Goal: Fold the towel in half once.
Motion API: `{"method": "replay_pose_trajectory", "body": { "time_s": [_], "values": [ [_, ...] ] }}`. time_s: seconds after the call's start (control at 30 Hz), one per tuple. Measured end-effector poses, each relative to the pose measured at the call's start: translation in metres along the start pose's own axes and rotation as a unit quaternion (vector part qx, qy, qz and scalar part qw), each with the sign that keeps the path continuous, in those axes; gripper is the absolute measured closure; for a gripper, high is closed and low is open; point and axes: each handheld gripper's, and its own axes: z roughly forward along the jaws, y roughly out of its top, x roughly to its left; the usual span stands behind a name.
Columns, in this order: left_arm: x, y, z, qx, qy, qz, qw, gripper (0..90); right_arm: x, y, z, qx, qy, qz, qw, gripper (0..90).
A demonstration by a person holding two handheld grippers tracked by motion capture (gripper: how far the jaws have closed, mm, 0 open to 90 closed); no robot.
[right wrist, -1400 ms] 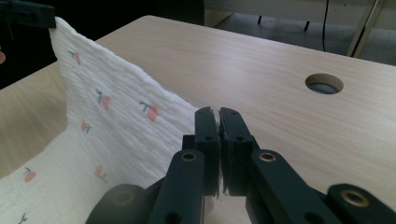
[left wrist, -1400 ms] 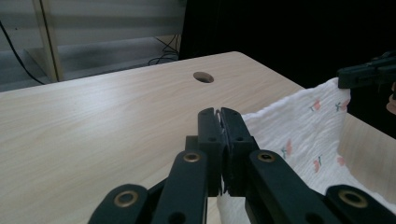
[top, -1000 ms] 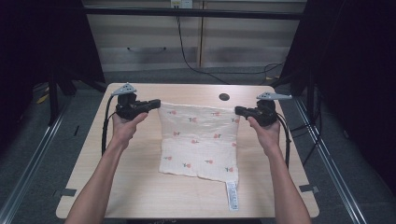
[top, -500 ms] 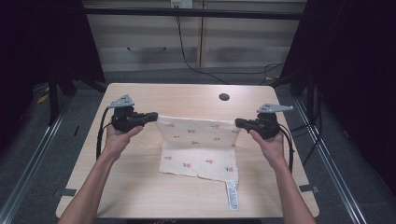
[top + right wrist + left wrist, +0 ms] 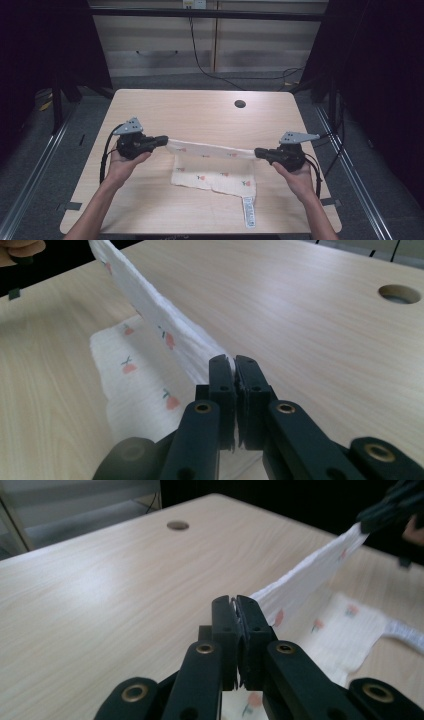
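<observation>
A white cloth (image 5: 212,167) printed with small red fruit lies on the wooden table (image 5: 200,110). Its far edge is lifted and stretched taut between both grippers. My left gripper (image 5: 164,140) is shut on the cloth's left corner, and my right gripper (image 5: 258,152) is shut on the right corner. In the left gripper view the jaws (image 5: 235,605) pinch the cloth (image 5: 310,570), which runs off toward the other gripper (image 5: 395,502). In the right gripper view the jaws (image 5: 234,365) pinch the cloth (image 5: 150,305) likewise. A white label strip (image 5: 248,211) trails from the cloth's near right corner.
A round cable hole (image 5: 240,104) sits in the table's far right part. Metal floor rails (image 5: 35,165) run along both sides of the table. A cabinet (image 5: 210,45) stands behind it.
Both grippers have moved toward the person with the cloth's far edge, folding it over the part that lies on the table. The grippers have spread slightly and the edge is now taut.
</observation>
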Motion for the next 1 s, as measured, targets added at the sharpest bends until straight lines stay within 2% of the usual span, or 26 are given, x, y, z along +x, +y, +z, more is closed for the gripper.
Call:
{"method": "replay_pose_trajectory", "body": {
  "time_s": [0.07,0.13,0.23,0.3,0.4,0.43,0.5,0.6,0.7,0.77,0.87,0.97,1.0],
  "values": [
    [-0.005,-0.004,0.000,0.011,-0.005,0.006,0.9999,88.0,0.004,-0.004,0.000,0.010,0.002,-0.005,0.9999,87.1],
    [-0.007,-0.007,-0.003,0.011,-0.013,0.007,0.9998,88.0,0.007,-0.008,-0.003,0.016,0.003,-0.006,0.9999,87.1],
    [-0.011,-0.013,-0.007,0.011,-0.022,0.004,0.9997,88.0,0.010,-0.014,-0.009,0.011,0.010,0.004,0.9999,87.0],
    [-0.013,-0.021,-0.005,0.025,-0.022,0.004,0.9994,88.0,0.013,-0.019,-0.009,0.012,0.011,0.008,0.9998,87.0],
    [-0.014,-0.033,-0.001,0.046,-0.027,0.000,0.9986,88.0,0.020,-0.030,-0.003,0.035,0.017,0.001,0.9992,86.9],
    [-0.015,-0.037,0.000,0.051,-0.031,-0.005,0.9982,88.0,0.023,-0.034,-0.002,0.043,0.019,0.002,0.9989,86.8],
    [-0.020,-0.045,0.001,0.068,-0.033,0.004,0.9971,87.9,0.027,-0.043,0.001,0.061,0.016,-0.002,0.9980,85.9],
    [-0.025,-0.059,0.004,0.092,-0.039,0.008,0.9950,87.7,0.028,-0.057,0.003,0.067,0.027,0.009,0.9973,85.7],
    [-0.027,-0.071,0.010,0.109,-0.045,0.002,0.9930,87.6,0.031,-0.067,0.009,0.086,0.032,0.010,0.9957,85.6],
    [-0.027,-0.075,0.014,0.118,-0.049,0.001,0.9918,87.4,0.033,-0.070,0.012,0.095,0.032,0.009,0.9949,85.5],
    [-0.029,-0.078,0.017,0.128,-0.052,0.004,0.9904,85.5,0.034,-0.072,0.012,0.094,0.035,0.009,0.9949,82.7],
    [-0.028,-0.078,0.016,0.128,-0.054,0.000,0.9903,81.6,0.035,-0.075,0.012,0.105,0.026,0.003,0.9942,79.1],
    [-0.027,-0.078,0.014,0.125,-0.054,-0.002,0.9907,79.2,0.035,-0.076,0.012,0.105,0.032,0.005,0.9939,78.0]
  ]
}}
